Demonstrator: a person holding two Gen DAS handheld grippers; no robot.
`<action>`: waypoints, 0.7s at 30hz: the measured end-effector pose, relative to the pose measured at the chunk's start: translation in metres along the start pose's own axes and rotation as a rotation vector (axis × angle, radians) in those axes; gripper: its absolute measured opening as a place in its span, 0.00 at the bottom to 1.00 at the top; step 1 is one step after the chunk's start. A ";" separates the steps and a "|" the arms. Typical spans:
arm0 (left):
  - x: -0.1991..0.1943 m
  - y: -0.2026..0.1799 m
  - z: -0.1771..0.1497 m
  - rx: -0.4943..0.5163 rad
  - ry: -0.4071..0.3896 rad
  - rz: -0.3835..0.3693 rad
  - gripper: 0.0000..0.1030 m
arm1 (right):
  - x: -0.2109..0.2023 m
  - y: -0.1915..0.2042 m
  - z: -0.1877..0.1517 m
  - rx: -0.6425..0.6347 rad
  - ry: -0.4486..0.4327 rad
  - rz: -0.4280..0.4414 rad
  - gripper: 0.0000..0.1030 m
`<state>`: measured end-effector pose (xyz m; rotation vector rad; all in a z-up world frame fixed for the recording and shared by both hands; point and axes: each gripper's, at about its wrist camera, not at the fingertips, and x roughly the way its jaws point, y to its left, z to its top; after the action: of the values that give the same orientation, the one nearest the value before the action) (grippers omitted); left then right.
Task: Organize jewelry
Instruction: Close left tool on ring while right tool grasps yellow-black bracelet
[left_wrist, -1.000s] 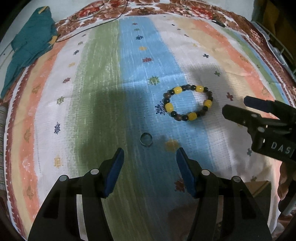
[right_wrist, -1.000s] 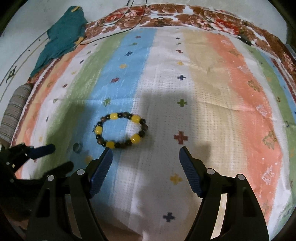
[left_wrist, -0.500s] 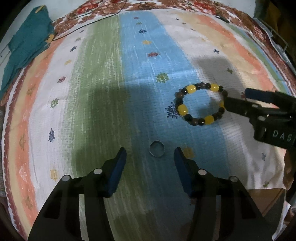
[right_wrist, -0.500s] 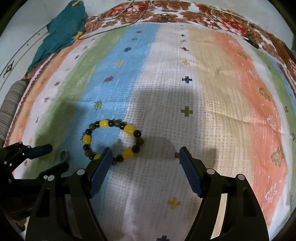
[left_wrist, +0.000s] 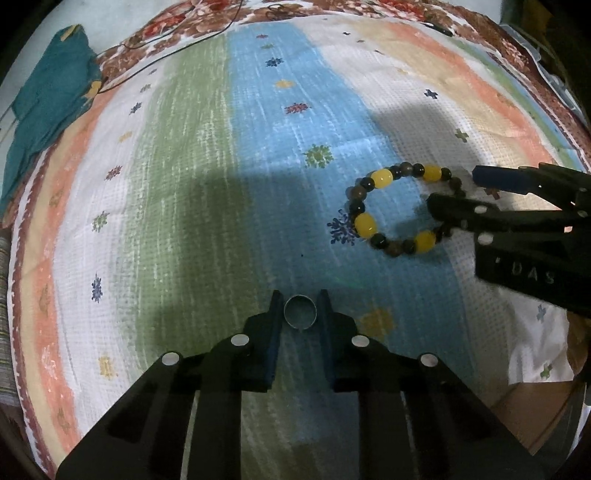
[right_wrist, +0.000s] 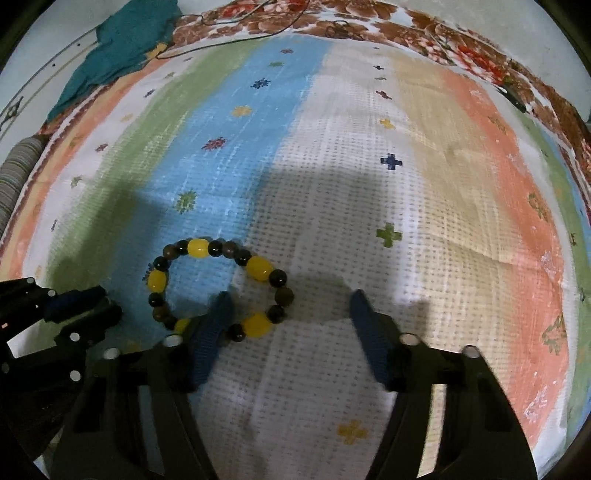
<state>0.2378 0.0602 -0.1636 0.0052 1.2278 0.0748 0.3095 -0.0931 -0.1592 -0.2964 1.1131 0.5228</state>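
A small metal ring (left_wrist: 300, 317) stands on edge on the striped bedspread (left_wrist: 258, 166). My left gripper (left_wrist: 300, 294) is closing on it, and both blue pads touch its sides. A bracelet (left_wrist: 381, 178) of yellow and dark beads lies to its right. In the right wrist view the bracelet (right_wrist: 197, 247) sits under my right gripper (right_wrist: 290, 295), whose jaws are closing. One finger is down inside the loop, the other outside to the right, so the loop's right side lies between them untouched. The left gripper (right_wrist: 107, 302) shows at the left edge and the right gripper (left_wrist: 454, 188) at the bracelet.
A teal cloth (left_wrist: 48, 103) is bunched at the far left corner, with a thin dark cable (left_wrist: 166, 55) running along the flowered border. A striped roll (right_wrist: 14, 166) lies at the left edge. Brown cardboard (left_wrist: 535, 413) shows past the bedspread's near right corner.
The left gripper sank onto the ring and its jaws closed from wide to touching it. The right gripper moved down over the bracelet and narrowed, one finger now inside the loop.
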 end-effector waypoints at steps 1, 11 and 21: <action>0.000 0.000 0.000 0.000 0.001 0.000 0.17 | -0.001 -0.002 0.000 0.004 0.001 0.002 0.42; -0.017 0.003 -0.009 -0.018 -0.014 -0.010 0.17 | -0.010 -0.005 -0.009 -0.020 -0.004 -0.011 0.12; -0.056 0.000 -0.015 -0.021 -0.069 -0.033 0.17 | -0.053 -0.006 -0.016 -0.015 -0.076 -0.038 0.12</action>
<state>0.2053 0.0566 -0.1161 -0.0307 1.1575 0.0584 0.2829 -0.1191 -0.1182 -0.3080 1.0288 0.5054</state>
